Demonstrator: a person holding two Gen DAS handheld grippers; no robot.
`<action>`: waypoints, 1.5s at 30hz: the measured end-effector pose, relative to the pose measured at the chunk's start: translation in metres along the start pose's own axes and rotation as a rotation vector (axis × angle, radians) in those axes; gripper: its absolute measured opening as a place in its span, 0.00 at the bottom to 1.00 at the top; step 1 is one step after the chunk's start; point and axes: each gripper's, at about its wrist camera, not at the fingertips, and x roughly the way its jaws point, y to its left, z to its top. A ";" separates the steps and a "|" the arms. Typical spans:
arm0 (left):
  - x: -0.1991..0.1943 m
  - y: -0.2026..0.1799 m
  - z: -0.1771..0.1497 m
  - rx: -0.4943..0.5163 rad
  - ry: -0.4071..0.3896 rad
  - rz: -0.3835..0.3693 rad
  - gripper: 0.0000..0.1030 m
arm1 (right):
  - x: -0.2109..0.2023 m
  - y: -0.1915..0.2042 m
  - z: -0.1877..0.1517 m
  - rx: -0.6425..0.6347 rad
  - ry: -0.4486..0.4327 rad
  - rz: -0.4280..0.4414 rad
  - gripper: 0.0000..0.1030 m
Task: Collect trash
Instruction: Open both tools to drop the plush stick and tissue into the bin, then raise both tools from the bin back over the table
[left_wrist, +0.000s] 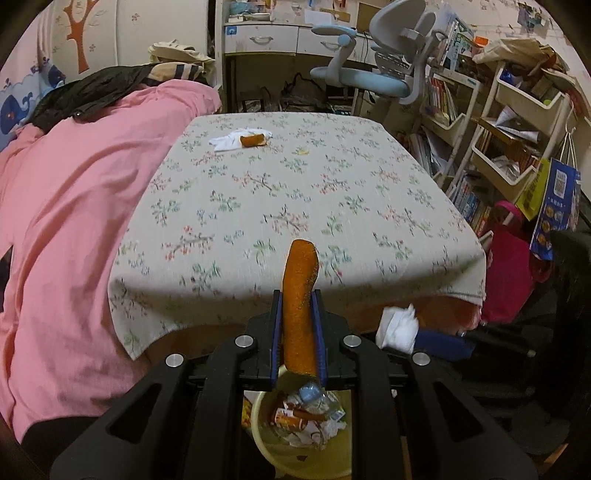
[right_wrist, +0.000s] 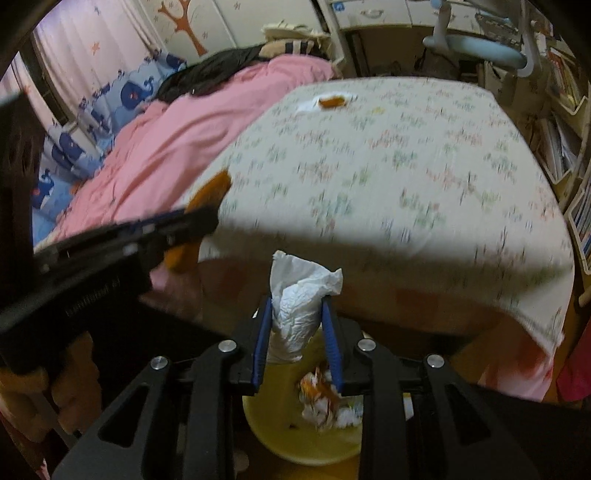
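Note:
My left gripper is shut on a long orange peel, held upright above a yellow bin that holds wrappers and crumpled paper. My right gripper is shut on a crumpled white tissue above the same yellow bin. The left gripper with its orange peel shows at the left of the right wrist view. The tissue shows at the right of the left wrist view. Another orange peel lies on a white tissue at the table's far side.
The table has a floral cloth. A pink blanket covers the bed on the left. A grey-blue desk chair stands behind the table, and cluttered shelves stand on the right. A small yellow scrap lies near the far peel.

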 end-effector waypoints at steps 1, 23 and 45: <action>0.000 -0.001 -0.003 0.000 0.005 0.000 0.14 | 0.002 0.001 -0.004 0.000 0.014 0.001 0.31; 0.021 -0.014 -0.060 -0.023 0.204 -0.032 0.46 | -0.022 -0.035 -0.014 0.174 -0.107 -0.138 0.69; -0.005 0.051 0.057 -0.093 -0.098 0.170 0.74 | -0.011 -0.015 0.037 0.072 -0.160 -0.141 0.71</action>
